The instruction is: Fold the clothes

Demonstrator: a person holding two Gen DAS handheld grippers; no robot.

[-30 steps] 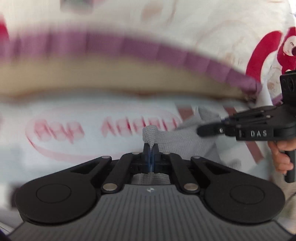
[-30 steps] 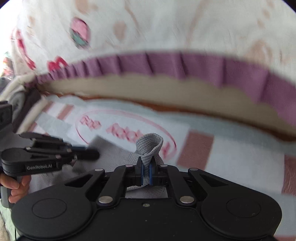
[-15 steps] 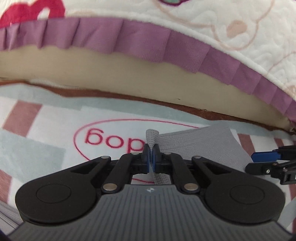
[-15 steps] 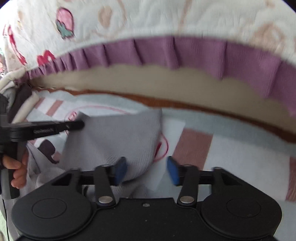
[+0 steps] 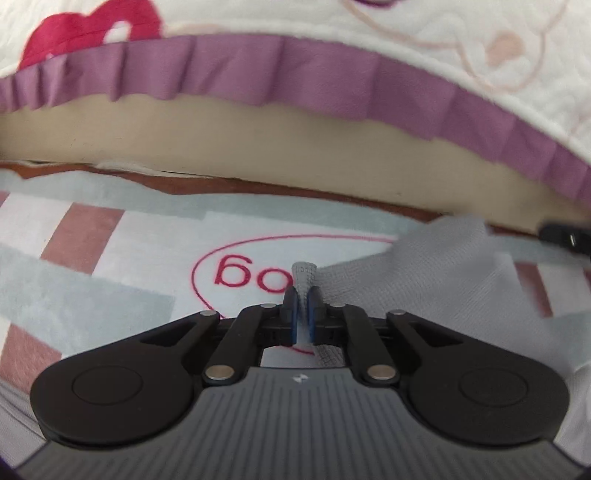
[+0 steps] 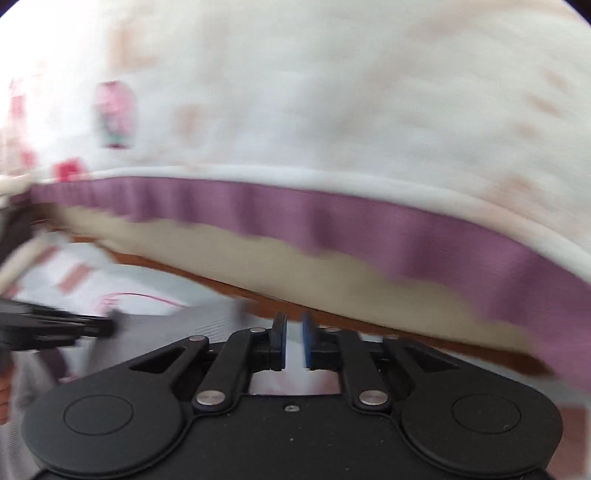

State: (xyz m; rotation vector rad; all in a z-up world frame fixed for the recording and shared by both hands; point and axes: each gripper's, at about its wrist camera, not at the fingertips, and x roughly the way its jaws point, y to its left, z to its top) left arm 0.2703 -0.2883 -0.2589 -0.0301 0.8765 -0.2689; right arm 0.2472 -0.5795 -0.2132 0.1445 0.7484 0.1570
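Observation:
A grey knit garment (image 5: 424,273) lies on a patterned mat (image 5: 110,266) with pink and grey blocks and a red oval with lettering. My left gripper (image 5: 303,301) is shut on a pinched edge of the garment, low over the mat. My right gripper (image 6: 293,341) is empty, its blue pads a small gap apart, with nothing between them. In the blurred right wrist view the garment (image 6: 207,321) lies to the left of the right gripper, and the left gripper (image 6: 88,326) shows at the left edge. The right gripper's tip (image 5: 565,236) shows at the far right of the left wrist view.
A bed with a beige mattress side (image 5: 258,147), a purple ruffle (image 5: 332,85) and a white quilted cover with red and pink prints (image 5: 443,29) stands just beyond the mat. The right wrist view is motion-blurred.
My right gripper let go of the garment's edge half a second ago, has narrowed since and moved away to the right. My left gripper still holds its edge and the garment lies flatter on the mat.

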